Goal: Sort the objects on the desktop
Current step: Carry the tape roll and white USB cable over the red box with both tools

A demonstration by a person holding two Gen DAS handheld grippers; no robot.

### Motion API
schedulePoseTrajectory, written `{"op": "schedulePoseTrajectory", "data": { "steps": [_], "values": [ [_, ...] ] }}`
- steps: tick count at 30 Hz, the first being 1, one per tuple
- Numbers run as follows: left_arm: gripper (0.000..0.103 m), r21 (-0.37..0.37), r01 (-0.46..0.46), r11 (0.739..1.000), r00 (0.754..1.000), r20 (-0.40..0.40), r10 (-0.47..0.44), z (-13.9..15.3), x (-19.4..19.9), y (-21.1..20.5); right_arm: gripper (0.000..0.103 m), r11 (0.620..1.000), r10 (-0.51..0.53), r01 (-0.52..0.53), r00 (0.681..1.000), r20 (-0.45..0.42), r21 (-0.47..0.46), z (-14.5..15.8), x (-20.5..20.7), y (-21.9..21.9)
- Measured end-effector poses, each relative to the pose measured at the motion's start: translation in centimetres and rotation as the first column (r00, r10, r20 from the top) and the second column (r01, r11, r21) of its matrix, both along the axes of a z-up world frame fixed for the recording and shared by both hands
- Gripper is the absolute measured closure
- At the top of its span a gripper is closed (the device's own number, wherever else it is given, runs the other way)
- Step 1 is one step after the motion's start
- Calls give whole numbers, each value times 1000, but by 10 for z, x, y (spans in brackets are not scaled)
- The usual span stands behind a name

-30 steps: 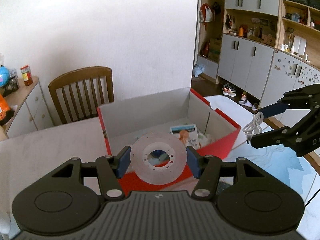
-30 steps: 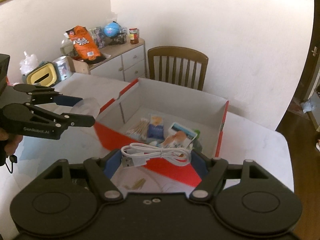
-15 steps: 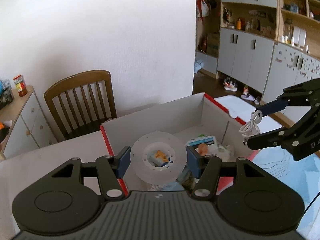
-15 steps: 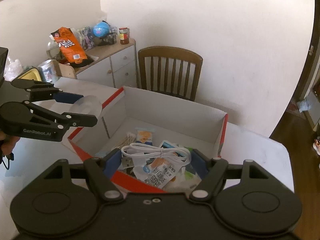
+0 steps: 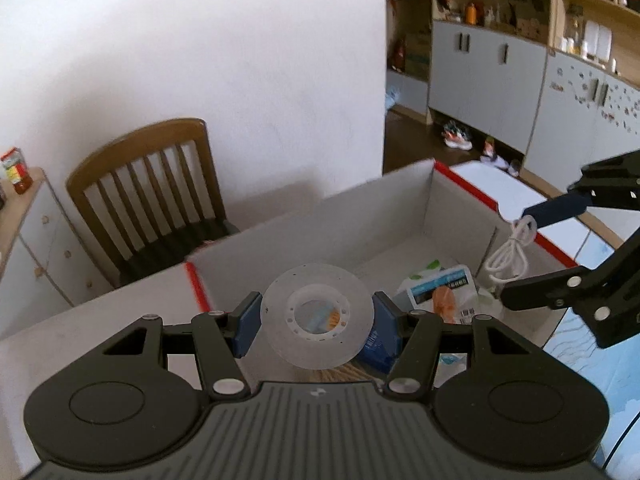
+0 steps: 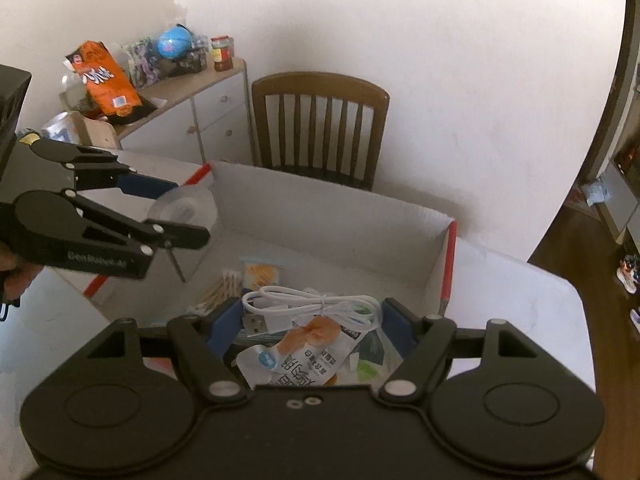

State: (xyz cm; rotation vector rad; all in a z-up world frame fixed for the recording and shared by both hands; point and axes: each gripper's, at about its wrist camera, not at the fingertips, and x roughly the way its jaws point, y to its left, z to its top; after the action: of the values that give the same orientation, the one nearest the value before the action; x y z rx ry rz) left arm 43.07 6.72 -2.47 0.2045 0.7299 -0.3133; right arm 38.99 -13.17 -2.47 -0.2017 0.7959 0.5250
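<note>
- Left wrist view: the left hand-held gripper point(image 5: 318, 322) is clamped on a clear tape roll point(image 5: 318, 320), blue pads pinching its rim on both sides, the roll hanging over the near-left end of the red-edged cardboard box point(image 5: 400, 200).
- Right wrist view: the right hand-held gripper point(image 6: 312, 320) is pinching a coiled white USB cable point(image 6: 308, 306) across its jaws, plug end poking out at the left, above the box's near-right part.
- Down in the box: a snack packet point(image 6: 308, 354), a bundle of cotton swabs point(image 6: 222, 288) and a small biscuit pack point(image 6: 262, 274). Sorting looks well along, with both loads over the opening.
- My call for the drop: get each load clear inside the walls, lower it close to the contents, then open.
- The roll could bounce or wheel off if let go from height; lay it flat.
- The cable's loops may snag a pad, so open wide and lift straight away.
- Beyond the box: the pale counter point(image 6: 520, 292) and a wooden chair point(image 6: 320, 128) against the wall.
</note>
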Motion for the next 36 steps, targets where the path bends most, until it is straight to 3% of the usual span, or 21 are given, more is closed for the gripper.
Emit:
{"op": "schedulePoseTrajectory", "data": {
  "steps": [9,19,36],
  "values": [
    [45,38,30,999,998,-51,-29,-23,22,-20,28,999,-24,22,998,-51,-44,-24,3,6],
    [45,66,18,998,989,-150,-8,-46,39,-29,28,997,-77,73,986,-147,-32,-44,11,5],
    [45,126,57,990,962,-273,-21,-66,49,-36,28,996,-81,74,983,-165,-48,-56,18,13]
  ]
}}
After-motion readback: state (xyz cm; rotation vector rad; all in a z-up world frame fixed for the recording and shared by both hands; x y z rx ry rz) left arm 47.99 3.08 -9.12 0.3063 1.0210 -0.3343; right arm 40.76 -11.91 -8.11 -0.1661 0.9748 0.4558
